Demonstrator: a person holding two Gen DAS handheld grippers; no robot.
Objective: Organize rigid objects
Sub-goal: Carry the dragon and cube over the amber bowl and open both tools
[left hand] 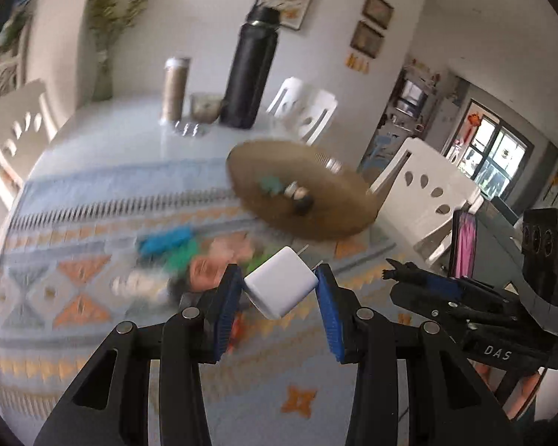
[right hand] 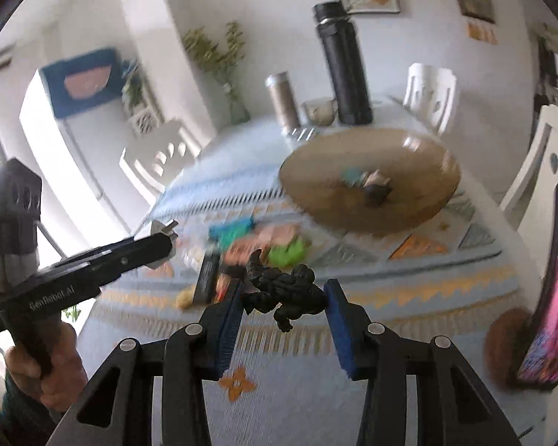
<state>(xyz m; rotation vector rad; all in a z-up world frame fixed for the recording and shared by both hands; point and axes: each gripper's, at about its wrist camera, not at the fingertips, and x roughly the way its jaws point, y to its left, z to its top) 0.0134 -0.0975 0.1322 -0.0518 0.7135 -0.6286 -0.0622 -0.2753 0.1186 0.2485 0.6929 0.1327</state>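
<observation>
- The left gripper (left hand: 279, 290) is pinching a white plug adapter (left hand: 281, 287) between its blue pads, holding it in the air short of the wooden bowl (left hand: 301, 193).
- The right gripper (right hand: 282, 295) is clamping a black toy figure (right hand: 284, 291) by its ends, also off the table and short of the bowl.
- A blurred heap of coloured toys (right hand: 256, 241) is lying on the patterned cloth (left hand: 93, 260) just in front of the bowl.
- A few small items are sitting inside the bowl.
- A black flask (left hand: 251, 70) is standing behind the bowl.
</observation>
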